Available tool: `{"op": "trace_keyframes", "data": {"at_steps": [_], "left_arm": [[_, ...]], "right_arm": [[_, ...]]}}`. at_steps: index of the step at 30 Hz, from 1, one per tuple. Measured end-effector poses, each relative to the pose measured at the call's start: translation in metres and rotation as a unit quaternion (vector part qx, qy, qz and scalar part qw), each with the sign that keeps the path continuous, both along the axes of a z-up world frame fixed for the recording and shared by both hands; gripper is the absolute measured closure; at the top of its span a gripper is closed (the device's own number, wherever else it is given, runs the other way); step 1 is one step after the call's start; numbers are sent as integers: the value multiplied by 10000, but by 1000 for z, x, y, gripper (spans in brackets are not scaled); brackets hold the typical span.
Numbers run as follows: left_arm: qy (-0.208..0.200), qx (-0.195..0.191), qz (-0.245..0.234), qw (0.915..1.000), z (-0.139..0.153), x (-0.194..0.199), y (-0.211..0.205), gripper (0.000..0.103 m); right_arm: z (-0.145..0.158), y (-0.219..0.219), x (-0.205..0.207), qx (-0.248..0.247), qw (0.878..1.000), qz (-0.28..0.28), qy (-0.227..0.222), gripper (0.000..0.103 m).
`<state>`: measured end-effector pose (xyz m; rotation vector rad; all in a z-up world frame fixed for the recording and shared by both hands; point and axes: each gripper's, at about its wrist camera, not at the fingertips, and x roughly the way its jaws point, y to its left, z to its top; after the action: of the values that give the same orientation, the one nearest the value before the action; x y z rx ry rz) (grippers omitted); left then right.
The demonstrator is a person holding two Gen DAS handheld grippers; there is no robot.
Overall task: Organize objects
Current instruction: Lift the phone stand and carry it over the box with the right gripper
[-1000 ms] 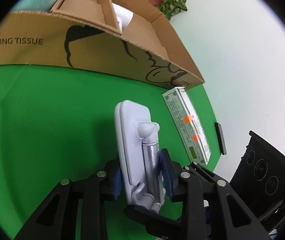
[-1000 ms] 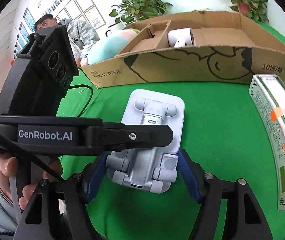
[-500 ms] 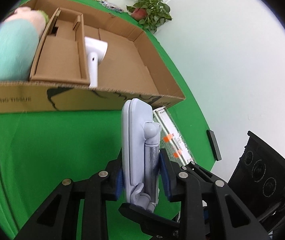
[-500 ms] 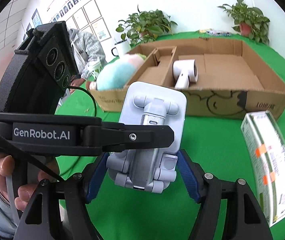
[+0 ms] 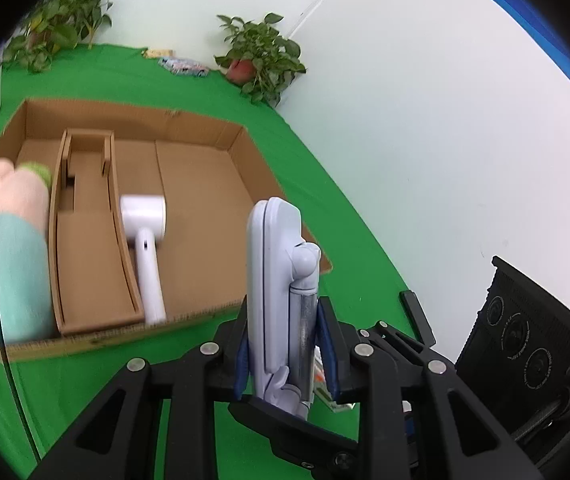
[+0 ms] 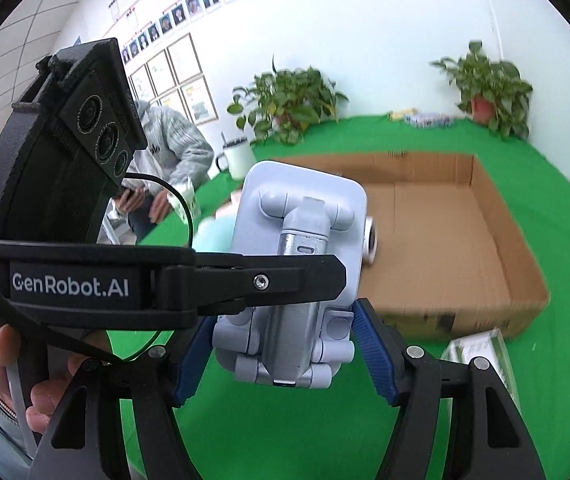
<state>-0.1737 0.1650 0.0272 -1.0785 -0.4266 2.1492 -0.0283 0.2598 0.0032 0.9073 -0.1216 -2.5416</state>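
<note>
Pale grey folding phone stand [image 5: 275, 292] held above the green counter [image 5: 85, 380], both grippers clamped on it.

Left gripper [image 5: 285, 354] pinches its thickness, right gripper [image 6: 285, 354] its width; long axis points away toward the far open cardboard box [image 5: 205, 184].

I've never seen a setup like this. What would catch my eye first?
Probably the pale blue folding phone stand, held in the air between both grippers, the left gripper pinching its thin edges and the right gripper its wide sides. Behind it on the green table lies an open cardboard box holding a plush toy and a white handheld device.
</note>
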Motion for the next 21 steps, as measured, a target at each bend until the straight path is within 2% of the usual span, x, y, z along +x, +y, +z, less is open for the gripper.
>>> {"op": "trace_keyframes", "data": {"at_steps": [7,12,16,21], "left_arm": [[39,-144,-16,9999,30,-35,9,76],[-112,-187,-26,9998,33,-68,15,76],[-406,-240,5,9989,21,-89,18,76],[-908,-329,19,9953,-13,-114,26,76]], "right_arm": [[29,11,-40,-124,9999,-7,-3,38],[39,21,-79,-158,9996,-7,-229,38],[32,30,-110,-228,9980,64,-580,38],[0,40,-142,-340,9930,105,-1125,38]]}}
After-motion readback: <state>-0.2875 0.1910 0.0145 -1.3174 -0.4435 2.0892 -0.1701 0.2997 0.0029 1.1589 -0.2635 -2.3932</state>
